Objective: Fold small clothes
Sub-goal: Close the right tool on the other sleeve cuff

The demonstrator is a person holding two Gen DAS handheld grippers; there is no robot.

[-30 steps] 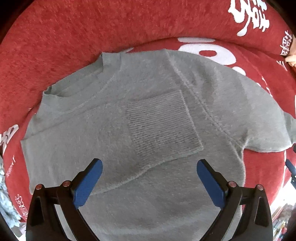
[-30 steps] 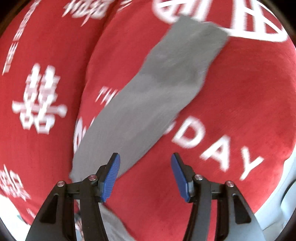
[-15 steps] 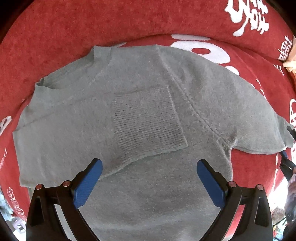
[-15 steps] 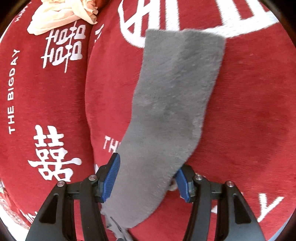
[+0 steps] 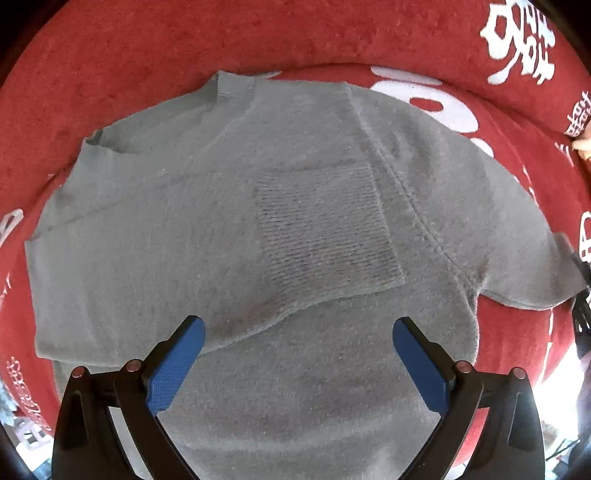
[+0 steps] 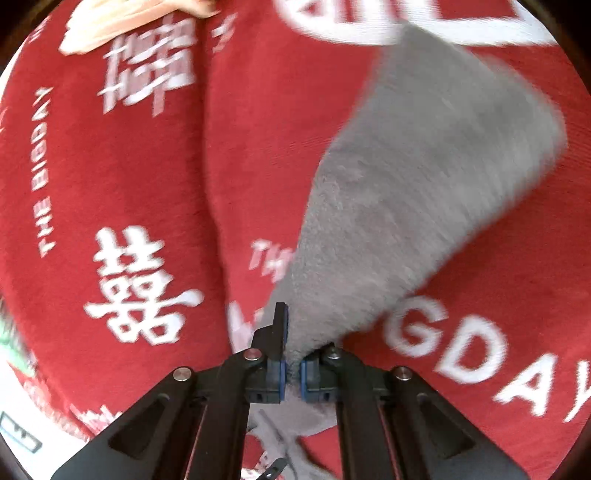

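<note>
- Two grippers work over one grey sweater (image 5: 295, 229) spread on a red cover (image 5: 184, 40) printed with white characters; bare red shows past the collar, past the outstretched sleeve (image 5: 517, 236) and below its cuff.
- The left gripper (image 5: 297, 365) hangs over the sweater's lower body, its blue pads wide apart and nothing between them.
- The right gripper (image 6: 292, 369) has just been closing and is now clamped on the sleeve end (image 6: 406, 184), grey knit pinched between its pads.
- The sweater's hem is cut off behind the left gripper; in the right wrist view the sleeve's far part is smeared by motion blur, and a pale cloth (image 6: 110, 26) at the top edge is cropped.
- The knit is fuzzy, with a ribbed collar and a ribbed cuff folded across the chest.
</note>
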